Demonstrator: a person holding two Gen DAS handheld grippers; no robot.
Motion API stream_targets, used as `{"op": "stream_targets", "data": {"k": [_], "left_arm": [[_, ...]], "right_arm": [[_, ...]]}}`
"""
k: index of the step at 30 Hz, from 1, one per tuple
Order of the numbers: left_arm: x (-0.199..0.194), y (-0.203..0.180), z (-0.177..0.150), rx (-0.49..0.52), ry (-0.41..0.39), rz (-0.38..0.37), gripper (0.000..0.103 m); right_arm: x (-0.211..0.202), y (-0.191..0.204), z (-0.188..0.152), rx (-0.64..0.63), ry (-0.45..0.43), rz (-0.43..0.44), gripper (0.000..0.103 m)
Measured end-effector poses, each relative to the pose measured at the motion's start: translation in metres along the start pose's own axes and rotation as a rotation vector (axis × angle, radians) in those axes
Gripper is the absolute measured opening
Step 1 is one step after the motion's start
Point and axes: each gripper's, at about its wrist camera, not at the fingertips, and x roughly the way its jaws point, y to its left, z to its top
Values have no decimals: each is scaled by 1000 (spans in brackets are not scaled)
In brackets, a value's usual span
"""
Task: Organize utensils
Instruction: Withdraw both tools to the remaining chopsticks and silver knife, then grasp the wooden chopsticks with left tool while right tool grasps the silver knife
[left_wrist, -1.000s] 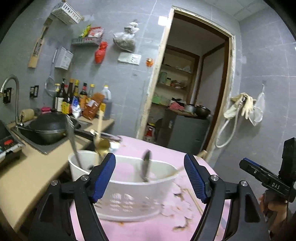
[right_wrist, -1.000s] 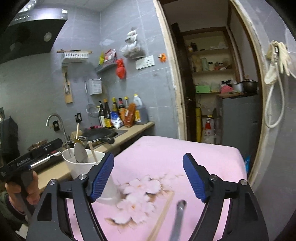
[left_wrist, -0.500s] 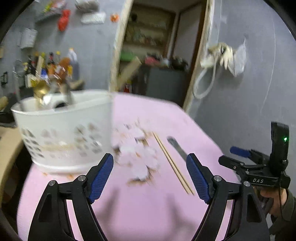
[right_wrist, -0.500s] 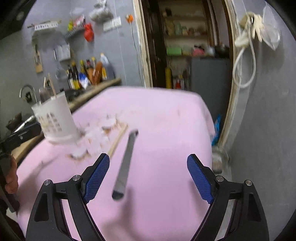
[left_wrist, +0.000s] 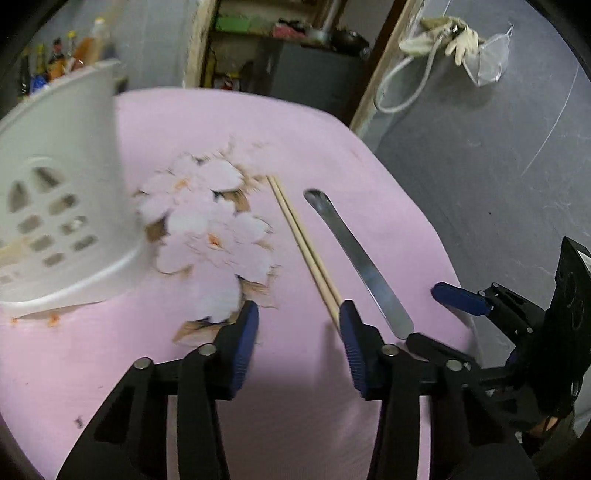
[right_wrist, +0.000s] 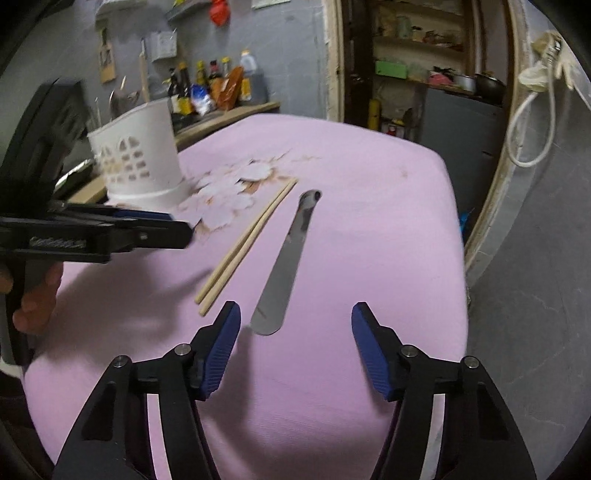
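A pair of wooden chopsticks and a flat metal utensil lie side by side on the pink flowered tablecloth. A white slotted basket stands to their left with utensils in it. My left gripper hovers over the chopsticks' near ends, which sit by its right finger. Its jaws are closing and press on nothing. My right gripper points down at the metal utensil, whose near end lies just ahead of its left finger. Its jaws are closing too, with nothing gripped.
The table's right edge drops off beside a grey wall and a doorway. A counter with bottles runs behind the basket. A hose and gloves hang on the wall. A hand holds the left gripper.
Both grippers have tipped down toward the table and dropped lower. The left one swung right, away from the basket, to the chopsticks. Both pairs of jaws stand narrower than before.
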Motion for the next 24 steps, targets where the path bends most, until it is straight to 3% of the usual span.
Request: {"op": "stream_targets", "data": {"k": [5,12,17,22,24], "left_arm": [[16,-2,13,-14,43,-39,38],[38,1,35,-29,66,-17,36],[46,-1,42,-6,82,47,19],[49,0,38,-13,87,67,5],[48,4,36,-33,88,62,4]], "right_arm": [[2,4,1,-29,6,-20,57],[8,8,2,-51,15,-48,50],[10,11,2,-71,21,-62,47],[12,14,1,-92,28,-66,21],[12,14,2,-95,32,-68,15]]}}
